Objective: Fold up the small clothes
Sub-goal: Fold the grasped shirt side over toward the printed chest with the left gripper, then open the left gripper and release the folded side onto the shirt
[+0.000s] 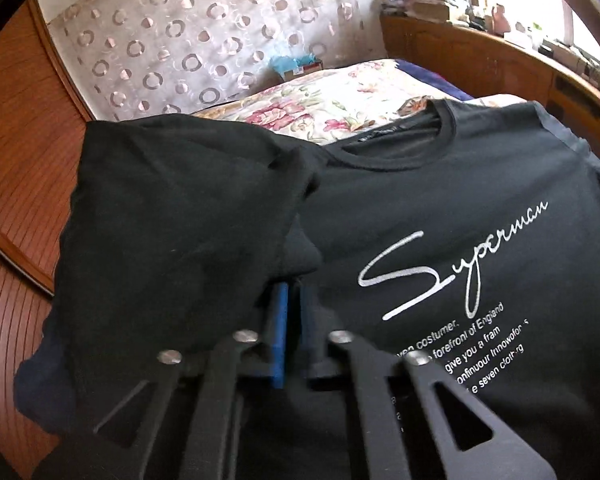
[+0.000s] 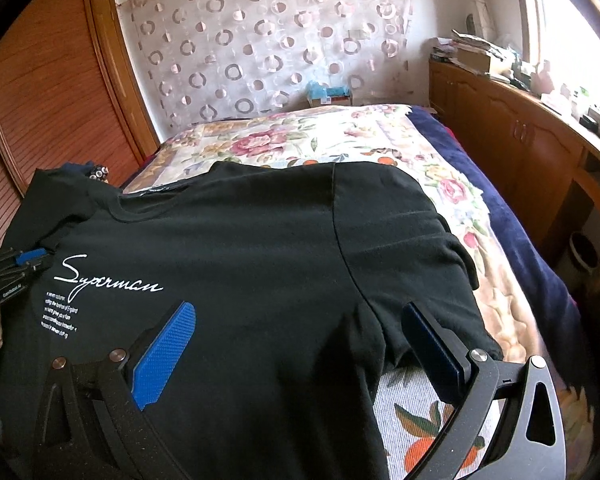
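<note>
A black T-shirt (image 1: 440,184) with white "Superman" script lies face up on the floral bed; it also shows in the right wrist view (image 2: 260,248). My left gripper (image 1: 294,292) is shut on the shirt's left sleeve side, which is lifted and draped over the blue pads. It also shows at the left edge of the right wrist view (image 2: 32,258). My right gripper (image 2: 300,320) is open, its blue pads (image 2: 164,352) wide apart over the shirt's right side near the sleeve (image 2: 412,240). It holds nothing.
A floral bedspread (image 2: 340,136) covers the bed, with a dark blue blanket (image 2: 520,232) along its right side. A wooden wardrobe (image 2: 52,92) stands at the left, a cluttered wooden cabinet (image 2: 512,120) under the window at the right. A box (image 2: 328,94) sits at the bed's head.
</note>
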`<state>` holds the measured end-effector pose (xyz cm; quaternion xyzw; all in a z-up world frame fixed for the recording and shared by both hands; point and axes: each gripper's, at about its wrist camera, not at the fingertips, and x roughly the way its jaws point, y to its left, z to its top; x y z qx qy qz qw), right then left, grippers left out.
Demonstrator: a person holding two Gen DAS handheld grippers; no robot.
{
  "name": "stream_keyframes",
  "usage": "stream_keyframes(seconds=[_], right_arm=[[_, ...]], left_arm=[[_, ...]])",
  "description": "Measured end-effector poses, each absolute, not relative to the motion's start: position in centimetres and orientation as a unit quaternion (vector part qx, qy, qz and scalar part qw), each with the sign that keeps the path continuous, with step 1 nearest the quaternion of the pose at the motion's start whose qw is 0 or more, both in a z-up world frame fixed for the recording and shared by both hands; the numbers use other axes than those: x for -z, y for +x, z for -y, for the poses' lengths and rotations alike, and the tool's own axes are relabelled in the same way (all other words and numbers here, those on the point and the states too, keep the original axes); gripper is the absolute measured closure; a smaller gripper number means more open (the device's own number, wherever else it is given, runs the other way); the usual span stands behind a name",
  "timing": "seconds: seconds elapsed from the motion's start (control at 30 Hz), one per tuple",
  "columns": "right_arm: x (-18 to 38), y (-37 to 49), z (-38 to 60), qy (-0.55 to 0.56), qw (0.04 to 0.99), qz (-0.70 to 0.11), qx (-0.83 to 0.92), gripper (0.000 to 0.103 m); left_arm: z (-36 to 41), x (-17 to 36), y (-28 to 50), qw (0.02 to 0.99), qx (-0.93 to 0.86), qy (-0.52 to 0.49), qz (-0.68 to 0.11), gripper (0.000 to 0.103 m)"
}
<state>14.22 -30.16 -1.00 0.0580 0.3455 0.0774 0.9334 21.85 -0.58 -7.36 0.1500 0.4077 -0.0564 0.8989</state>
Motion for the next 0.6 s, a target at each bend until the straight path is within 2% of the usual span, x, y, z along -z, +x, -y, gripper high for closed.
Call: stream_keyframes(seconds=[0.4, 0.5, 0.57, 0.6], right_arm=[[1.0, 14.5, 32.2, 0.062, 0.936, -0.342, -0.059, 0.001], [0.8, 14.2, 32.4, 0.059, 0.937, -0.340, -0.052, 0.001], [0.7, 14.0, 32.8, 0.060, 0.937, -0.340, -0.048, 0.001], [0.7, 13.9, 33.0, 0.060, 0.938, -0.340, -0.045, 0.001]], left_arm=[[-0.3, 1.6, 18.3, 0.919, 0.124, 0.046, -0.372, 0.099], [-0.1, 1.5, 18.1, 0.918, 0.138, 0.035, -0.371, 0.090], [0.3, 1.7, 18.2, 0.917, 0.146, 0.035, -0.369, 0.075], [0.4, 1.8, 18.3, 0.917, 0.146, 0.035, -0.370, 0.071]])
